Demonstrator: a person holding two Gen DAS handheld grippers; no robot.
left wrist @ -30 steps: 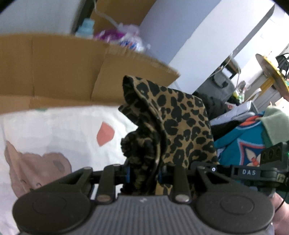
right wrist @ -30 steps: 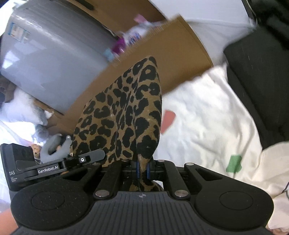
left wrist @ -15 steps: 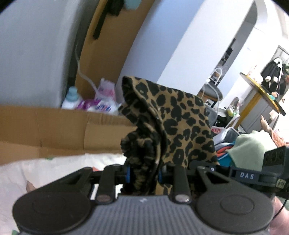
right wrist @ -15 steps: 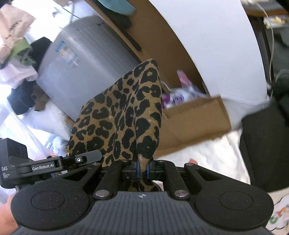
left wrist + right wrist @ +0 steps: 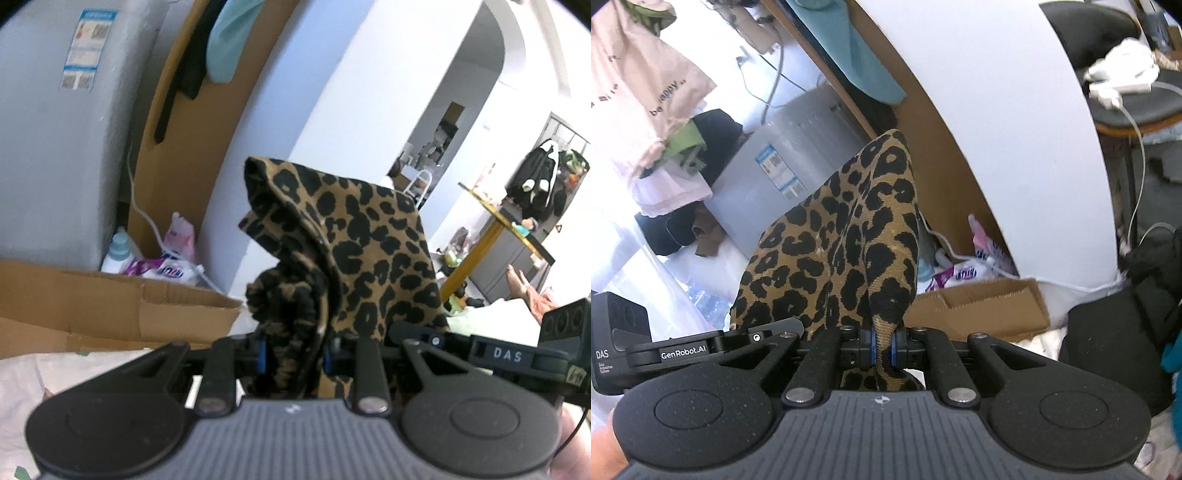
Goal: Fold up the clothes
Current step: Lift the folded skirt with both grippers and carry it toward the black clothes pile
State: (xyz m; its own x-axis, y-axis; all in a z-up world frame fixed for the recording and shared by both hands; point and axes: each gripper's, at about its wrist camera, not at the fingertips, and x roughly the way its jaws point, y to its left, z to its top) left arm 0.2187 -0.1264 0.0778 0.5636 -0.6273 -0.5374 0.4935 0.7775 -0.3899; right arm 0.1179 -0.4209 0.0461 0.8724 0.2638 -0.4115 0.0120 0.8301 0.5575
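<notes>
While both claws grip it, the leopard-print cloth (image 5: 354, 258) stands up ahead of them in each view. The left claw (image 5: 293, 354) pinches a thick bunched fold, which rises just beyond the jaws and spreads toward its right. The right claw (image 5: 882, 349) is pressed nearly together on a thin edge (image 5: 849, 236), and the fabric fans out above it and toward its left. A cardboard box (image 5: 982, 306) sits beyond, lower down.

Bright daylight, soft blur (fisheye-bent edges).
</notes>
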